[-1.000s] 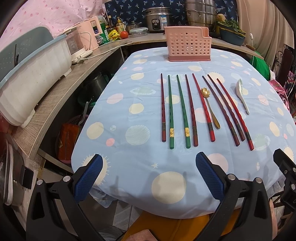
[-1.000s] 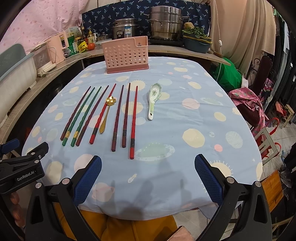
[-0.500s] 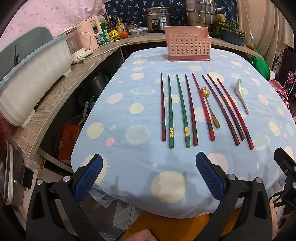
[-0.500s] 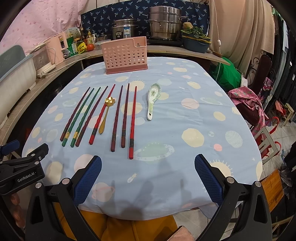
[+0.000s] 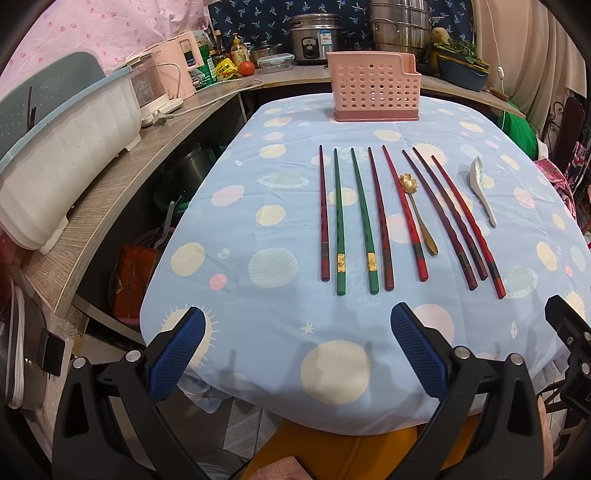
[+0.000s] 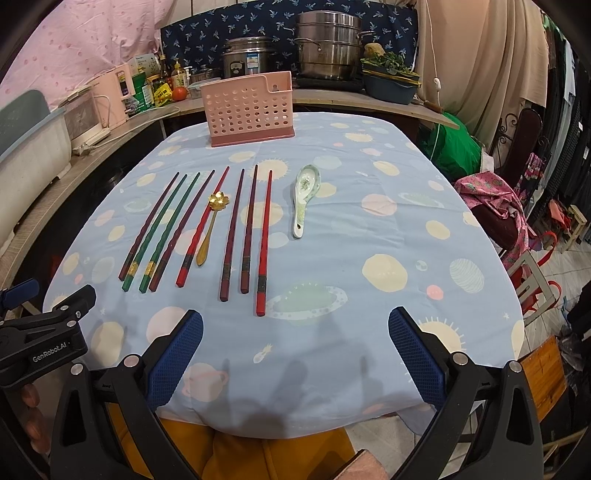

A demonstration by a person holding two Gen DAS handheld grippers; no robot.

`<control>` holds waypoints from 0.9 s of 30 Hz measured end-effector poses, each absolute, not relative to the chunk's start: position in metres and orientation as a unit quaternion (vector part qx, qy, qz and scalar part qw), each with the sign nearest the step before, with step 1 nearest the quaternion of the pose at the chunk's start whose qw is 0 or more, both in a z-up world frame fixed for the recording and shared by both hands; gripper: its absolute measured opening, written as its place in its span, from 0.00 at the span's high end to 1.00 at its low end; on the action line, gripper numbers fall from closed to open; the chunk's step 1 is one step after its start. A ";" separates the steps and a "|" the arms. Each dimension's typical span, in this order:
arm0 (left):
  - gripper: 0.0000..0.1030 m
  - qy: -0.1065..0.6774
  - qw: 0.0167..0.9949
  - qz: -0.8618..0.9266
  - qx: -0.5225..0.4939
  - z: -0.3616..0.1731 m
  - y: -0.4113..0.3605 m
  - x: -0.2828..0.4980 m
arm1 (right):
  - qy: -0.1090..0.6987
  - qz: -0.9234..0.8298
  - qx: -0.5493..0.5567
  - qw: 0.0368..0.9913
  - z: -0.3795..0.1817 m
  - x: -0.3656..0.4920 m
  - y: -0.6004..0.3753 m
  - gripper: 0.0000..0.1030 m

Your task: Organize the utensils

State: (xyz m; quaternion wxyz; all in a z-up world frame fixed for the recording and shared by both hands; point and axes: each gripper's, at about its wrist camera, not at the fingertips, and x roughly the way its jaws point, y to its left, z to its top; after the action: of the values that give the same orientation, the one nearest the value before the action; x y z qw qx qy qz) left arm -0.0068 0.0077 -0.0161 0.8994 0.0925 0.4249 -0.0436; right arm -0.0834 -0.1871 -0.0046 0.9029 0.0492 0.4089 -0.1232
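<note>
Several red, dark red and green chopsticks (image 5: 384, 218) (image 6: 229, 229) lie side by side on the blue dotted tablecloth (image 5: 280, 306). A gold flower spoon (image 5: 417, 210) (image 6: 209, 229) lies among them. A white ceramic spoon (image 5: 482, 188) (image 6: 304, 197) lies to their right. A pink perforated utensil basket (image 5: 375, 86) (image 6: 249, 109) stands upright at the table's far end. My left gripper (image 5: 295, 347) is open and empty at the near edge, in front of the chopsticks. My right gripper (image 6: 295, 347) is open and empty, near the rightmost chopstick ends.
A wooden counter (image 5: 122, 181) runs along the left and back with a white bin (image 5: 62, 158), pink appliance (image 5: 173, 74), rice cooker (image 5: 314, 33) and steel pots (image 6: 327, 46). Chairs and pink cloth (image 6: 498, 203) stand to the right of the table.
</note>
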 end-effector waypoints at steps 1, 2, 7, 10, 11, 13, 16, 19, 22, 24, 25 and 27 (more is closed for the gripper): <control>0.07 0.425 0.899 -0.044 0.093 -0.017 0.007 -0.007 | 0.409 -0.124 0.050 0.903 -0.005 -0.083 -0.188 0.06; 0.07 0.426 0.899 -0.044 0.093 -0.017 0.007 -0.007 | 0.410 -0.124 0.050 0.902 -0.005 -0.084 -0.188 0.06; 0.07 0.428 0.898 -0.045 0.089 -0.019 0.007 -0.005 | 0.413 -0.125 0.054 0.901 -0.006 -0.082 -0.190 0.06; 0.07 0.432 0.897 -0.044 0.083 -0.021 0.010 0.000 | 0.415 -0.126 0.055 0.899 -0.008 -0.080 -0.192 0.06; 0.07 0.433 0.897 -0.043 0.081 -0.022 0.012 0.003 | 0.416 -0.127 0.055 0.899 -0.009 -0.079 -0.192 0.06; 0.07 0.438 0.895 -0.039 0.076 -0.026 0.017 0.009 | 0.419 -0.128 0.057 0.897 -0.010 -0.078 -0.195 0.06; 0.07 0.448 0.891 -0.036 0.064 -0.034 0.024 0.024 | 0.422 -0.131 0.060 0.895 -0.013 -0.074 -0.198 0.06; 0.07 0.455 0.888 -0.032 0.057 -0.043 0.030 0.038 | 0.425 -0.133 0.061 0.893 -0.017 -0.068 -0.202 0.07; 0.09 0.462 0.885 -0.032 0.047 -0.051 0.033 0.051 | 0.427 -0.135 0.061 0.892 -0.019 -0.062 -0.204 0.07; 0.12 0.467 0.883 -0.037 0.039 -0.056 0.033 0.060 | 0.429 -0.136 0.061 0.891 -0.021 -0.058 -0.206 0.07; 0.14 0.470 0.881 -0.039 0.035 -0.057 0.033 0.064 | 0.430 -0.137 0.062 0.890 -0.022 -0.056 -0.207 0.07; 0.17 0.474 0.879 -0.044 0.029 -0.060 0.032 0.071 | 0.432 -0.139 0.062 0.889 -0.023 -0.051 -0.208 0.07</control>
State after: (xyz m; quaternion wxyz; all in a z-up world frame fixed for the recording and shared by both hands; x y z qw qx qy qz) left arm 0.0707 0.0320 -0.0599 0.8789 0.0288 0.4741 -0.0439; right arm -0.0512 -0.2082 -0.0235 0.8893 0.0617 0.4315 -0.1385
